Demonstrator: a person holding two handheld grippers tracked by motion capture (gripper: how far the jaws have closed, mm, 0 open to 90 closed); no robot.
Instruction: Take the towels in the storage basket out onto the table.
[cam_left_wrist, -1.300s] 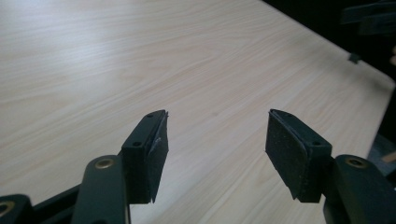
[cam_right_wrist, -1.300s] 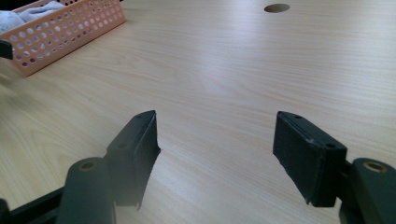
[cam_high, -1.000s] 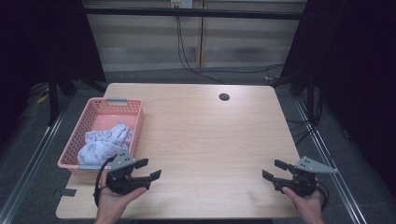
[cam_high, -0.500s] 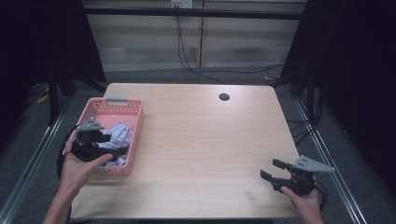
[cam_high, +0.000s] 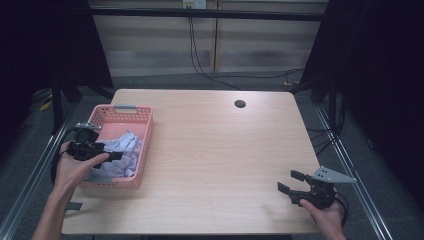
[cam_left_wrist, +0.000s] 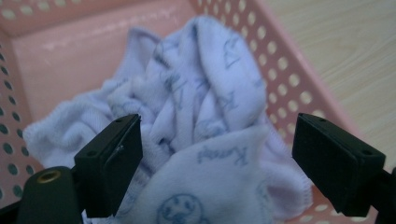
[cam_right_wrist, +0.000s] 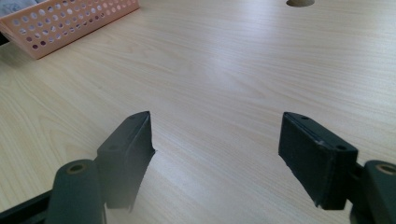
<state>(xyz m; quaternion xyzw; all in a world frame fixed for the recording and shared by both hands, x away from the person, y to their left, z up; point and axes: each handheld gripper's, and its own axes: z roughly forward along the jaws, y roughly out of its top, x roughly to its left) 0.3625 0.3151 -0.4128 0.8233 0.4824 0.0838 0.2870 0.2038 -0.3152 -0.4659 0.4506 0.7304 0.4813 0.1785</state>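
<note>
The cloth (cam_left_wrist: 196, 135) lies bunched in the pink basket (cam_high: 142, 145) at the table's (cam_high: 225, 150) nine o'clock. My left gripper (cam_high: 111, 156) hovers over it, jaws spread wide to either side of the folds, gripping nothing. At five o'clock my right gripper (cam_high: 288, 182) gapes over bare wood.

Lab recording booth: black curtains (cam_high: 50, 45), metal-framed table (cam_high: 210, 150).
</note>
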